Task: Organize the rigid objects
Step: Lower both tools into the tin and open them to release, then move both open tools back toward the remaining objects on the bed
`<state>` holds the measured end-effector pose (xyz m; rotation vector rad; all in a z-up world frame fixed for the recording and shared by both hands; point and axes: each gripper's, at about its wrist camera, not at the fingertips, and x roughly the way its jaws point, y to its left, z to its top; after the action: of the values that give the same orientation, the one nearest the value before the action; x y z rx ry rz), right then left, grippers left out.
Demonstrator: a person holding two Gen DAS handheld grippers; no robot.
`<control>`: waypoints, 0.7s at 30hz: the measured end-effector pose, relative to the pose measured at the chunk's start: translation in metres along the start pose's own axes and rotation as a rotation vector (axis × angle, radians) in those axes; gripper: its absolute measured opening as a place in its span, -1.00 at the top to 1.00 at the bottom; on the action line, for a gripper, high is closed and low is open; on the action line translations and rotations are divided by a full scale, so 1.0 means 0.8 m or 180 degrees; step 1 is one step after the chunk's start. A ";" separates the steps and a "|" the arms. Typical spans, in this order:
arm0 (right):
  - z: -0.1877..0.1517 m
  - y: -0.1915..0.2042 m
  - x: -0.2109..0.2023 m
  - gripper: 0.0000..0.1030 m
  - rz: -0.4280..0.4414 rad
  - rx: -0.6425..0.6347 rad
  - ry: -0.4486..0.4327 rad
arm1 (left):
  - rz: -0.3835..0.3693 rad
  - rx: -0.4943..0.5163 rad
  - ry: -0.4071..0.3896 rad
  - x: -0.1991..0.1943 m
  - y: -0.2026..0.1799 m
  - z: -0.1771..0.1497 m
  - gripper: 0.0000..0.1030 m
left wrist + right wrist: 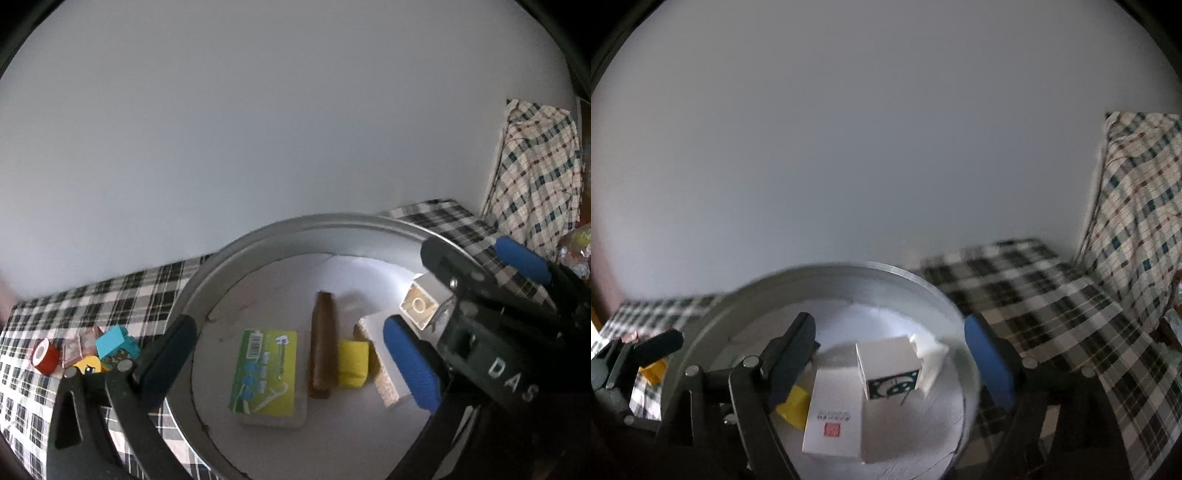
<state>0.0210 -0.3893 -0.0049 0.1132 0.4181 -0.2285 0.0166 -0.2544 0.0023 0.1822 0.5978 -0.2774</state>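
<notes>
A round metal tray [258, 240] on the plaid-covered table [110, 295] holds a green card pack [264, 373], a brown stick [324, 343], a yellow block [353, 362] and white boxes [886, 363]. Over it, the left gripper [280, 354] and right gripper [897, 354] stand with fingers spread, pinching nothing. Toy blocks [114, 343] lie beside the tray.

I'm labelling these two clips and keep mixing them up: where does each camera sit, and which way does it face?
Left wrist: on the left tool, angled down into the round metal tray; its own fingers show, and the right tool crosses in.
Right wrist: on the right tool, angled down over the same tray; its own fingers show, the left tool's finger at the left edge.
Shared: tray, yellow block, black-and-white checked cloth, grey wall.
</notes>
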 end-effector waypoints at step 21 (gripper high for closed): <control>-0.011 -0.025 -0.074 -0.67 -0.0667 0.0231 -0.1068 | 0.0350 -0.0382 -0.0598 -0.059 0.089 -0.039 -0.99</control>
<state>-0.0399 -0.3955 0.0108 0.1000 0.0868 -0.4618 -0.0150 -0.1699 0.0102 0.0718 0.4152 -0.1494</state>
